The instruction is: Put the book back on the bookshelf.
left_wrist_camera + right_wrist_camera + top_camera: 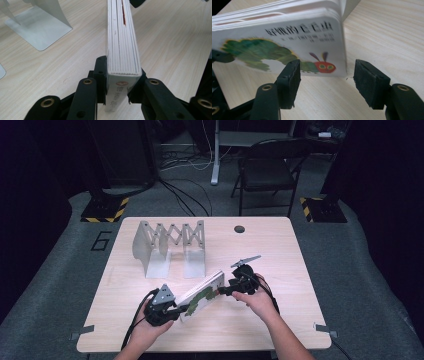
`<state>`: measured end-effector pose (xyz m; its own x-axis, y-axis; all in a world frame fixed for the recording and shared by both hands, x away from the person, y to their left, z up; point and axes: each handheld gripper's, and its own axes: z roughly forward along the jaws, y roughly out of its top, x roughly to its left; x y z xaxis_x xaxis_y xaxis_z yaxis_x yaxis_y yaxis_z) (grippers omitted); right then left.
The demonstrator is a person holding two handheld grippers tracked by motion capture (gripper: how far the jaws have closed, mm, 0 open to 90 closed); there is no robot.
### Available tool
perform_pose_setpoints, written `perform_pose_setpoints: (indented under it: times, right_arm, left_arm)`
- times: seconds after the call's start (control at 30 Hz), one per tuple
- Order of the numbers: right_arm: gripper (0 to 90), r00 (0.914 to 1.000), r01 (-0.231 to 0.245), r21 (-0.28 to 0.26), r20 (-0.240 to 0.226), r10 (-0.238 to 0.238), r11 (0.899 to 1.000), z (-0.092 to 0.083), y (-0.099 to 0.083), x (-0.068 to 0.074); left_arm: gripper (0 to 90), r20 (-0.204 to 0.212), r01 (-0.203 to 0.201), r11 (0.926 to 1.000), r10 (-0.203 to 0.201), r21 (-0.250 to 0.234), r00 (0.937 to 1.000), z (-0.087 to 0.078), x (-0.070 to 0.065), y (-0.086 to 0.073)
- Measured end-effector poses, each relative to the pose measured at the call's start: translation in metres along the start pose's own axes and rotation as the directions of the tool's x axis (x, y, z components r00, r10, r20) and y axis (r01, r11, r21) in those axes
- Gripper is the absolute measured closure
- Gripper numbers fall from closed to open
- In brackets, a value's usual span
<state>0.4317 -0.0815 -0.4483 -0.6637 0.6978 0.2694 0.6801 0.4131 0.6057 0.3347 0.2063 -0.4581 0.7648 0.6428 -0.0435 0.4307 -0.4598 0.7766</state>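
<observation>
A white board book (202,295) with a green caterpillar on its cover is held on edge, slanting across the front of the wooden table (285,320). My left gripper (179,311) is shut on its near end; in the left gripper view both pads press the spine end of the book (122,45). My right gripper (223,290) is at the book's far end. In the right gripper view its jaws (327,75) stand apart in front of the cover (282,40) near the lower corner, and neither pad presses on it.
A grey metal folding book rack (170,247) stands at the back left of the table; its base plate (37,30) lies just left of the book. A cable hole (239,228) is near the far edge. A folding chair (267,170) stands behind the table.
</observation>
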Motion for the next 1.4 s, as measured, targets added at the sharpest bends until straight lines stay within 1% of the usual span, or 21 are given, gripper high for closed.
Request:
perform_pose_setpoints:
  times: [0.03, 0.13, 0.2, 0.3, 0.43, 0.53, 0.6, 0.7, 0.77, 0.87, 0.9, 0.93, 1.0, 1.03, 1.07, 1.13, 1.17, 1.2, 1.27, 1.33, 1.4]
  right_arm:
    - [37.8, 1.0000, -0.003, -0.001, 0.000, 0.003, 1.000, 0.001, 0.000, -0.001]
    - [37.8, 0.9998, -0.022, -0.010, 0.001, 0.022, 1.000, 0.003, 0.003, -0.004]
    - [37.9, 0.9998, -0.020, -0.014, 0.008, 0.020, 1.000, 0.004, 0.004, -0.006]
    - [37.9, 0.9989, -0.031, -0.016, 0.035, 0.031, 0.999, 0.005, 0.004, -0.007]
    - [37.7, 0.9976, -0.034, -0.028, 0.060, 0.036, 0.999, 0.005, 0.004, -0.009]
    - [37.7, 0.9962, -0.048, -0.058, 0.070, 0.052, 0.997, 0.002, 0.005, -0.012]
    - [37.7, 0.9949, -0.057, -0.066, 0.079, 0.062, 0.996, 0.001, 0.006, -0.013]
    - [37.7, 0.9947, -0.057, -0.087, 0.081, 0.064, 0.995, 0.001, 0.008, -0.015]
    - [37.8, 0.9949, -0.059, -0.087, 0.077, 0.065, 0.994, 0.001, 0.009, -0.014]
    - [38.0, 0.9954, -0.054, -0.103, 0.073, 0.062, 0.993, 0.001, 0.012, -0.012]
    - [40.8, 0.9968, -0.036, -0.104, 0.067, 0.043, 0.994, -0.001, 0.014, -0.013]
    - [43.3, 0.9977, -0.039, -0.091, 0.051, 0.044, 0.995, -0.002, 0.015, -0.012]
    - [43.5, 0.9996, -0.014, -0.077, 0.022, 0.016, 0.997, -0.007, 0.017, -0.013]
    - [43.5, 0.9999, -0.012, -0.038, 0.011, 0.013, 0.999, -0.008, 0.018, -0.013]
    - [43.7, 0.9998, 0.009, -0.016, 0.015, -0.009, 1.000, -0.008, 0.018, -0.013]
    - [44.2, 0.9993, 0.015, 0.008, 0.034, -0.015, 1.000, -0.006, 0.018, -0.010]
    - [46.4, 0.9988, 0.033, 0.014, 0.037, -0.033, 0.999, -0.004, 0.017, -0.010]
    - [49.5, 0.9989, 0.044, 0.037, 0.016, -0.044, 0.998, -0.002, 0.017, -0.007]
    - [50.0, 0.9980, 0.063, 0.054, -0.011, -0.062, 0.997, -0.001, 0.018, -0.003]
    - [49.8, 0.9931, 0.117, 0.054, -0.018, -0.116, 0.992, 0.001, 0.019, 0.002]
    - [47.4, 0.9909, 0.134, 0.045, -0.021, -0.133, 0.990, 0.002, 0.020, 0.006]
  left_arm:
    - [74.0, -0.011, -0.005, 1.0000, 0.005, 0.000, 0.9999, -0.001, -0.001, -0.001]
    - [74.3, -0.006, -0.016, 0.9998, 0.016, 0.014, 0.9998, -0.007, -0.002, -0.001]
    - [74.2, -0.017, -0.028, 0.9994, 0.029, 0.022, 0.9994, -0.011, -0.002, -0.002]
    - [74.1, -0.003, -0.018, 0.9994, 0.018, 0.028, 0.9998, -0.015, -0.001, -0.006]
    - [73.4, 0.000, -0.035, 0.9988, 0.035, 0.036, 0.9994, -0.016, -0.003, -0.008]
    - [73.4, 0.003, -0.041, 0.9983, 0.041, 0.042, 0.9992, -0.016, -0.005, -0.008]
    - [73.7, 0.011, -0.059, 0.9965, 0.059, 0.059, 0.9982, -0.018, -0.005, -0.008]
    - [74.0, 0.018, -0.052, 0.9974, 0.051, 0.049, 0.9986, -0.019, -0.004, -0.010]
    - [73.8, 0.020, -0.064, 0.9969, 0.063, 0.045, 0.9978, -0.020, -0.003, -0.011]
    - [73.2, 0.015, -0.062, 0.9972, 0.062, 0.041, 0.9980, -0.020, -0.004, -0.012]
    - [73.2, 0.013, -0.062, 0.9972, 0.061, 0.041, 0.9981, -0.020, -0.004, -0.012]
    - [73.3, 0.012, -0.059, 0.9973, 0.059, 0.043, 0.9982, -0.020, -0.004, -0.012]
    - [73.4, 0.001, -0.044, 0.9984, 0.044, 0.036, 0.9990, -0.020, -0.003, -0.012]
    - [73.3, 0.003, -0.035, 0.9988, 0.035, 0.035, 0.9994, -0.021, -0.002, -0.012]
    - [73.3, 0.003, -0.028, 0.9990, 0.028, 0.036, 0.9996, -0.021, -0.002, -0.012]
    - [73.3, -0.002, -0.020, 0.9993, 0.020, 0.033, 0.9998, -0.020, -0.002, -0.012]
    - [73.4, -0.006, -0.013, 0.9994, 0.013, 0.032, 0.9999, -0.020, -0.002, -0.012]
    - [73.4, -0.004, -0.012, 0.9993, 0.013, 0.034, 0.9999, -0.020, -0.001, -0.012]
    - [73.8, 0.000, -0.005, 0.9996, 0.005, 0.029, 1.0000, -0.020, -0.001, -0.012]
    - [74.1, 0.003, -0.010, 0.9994, 0.010, 0.034, 0.9999, -0.020, 0.000, -0.012]
    - [74.1, 0.005, -0.011, 0.9994, 0.010, 0.032, 0.9999, -0.020, 0.000, -0.012]
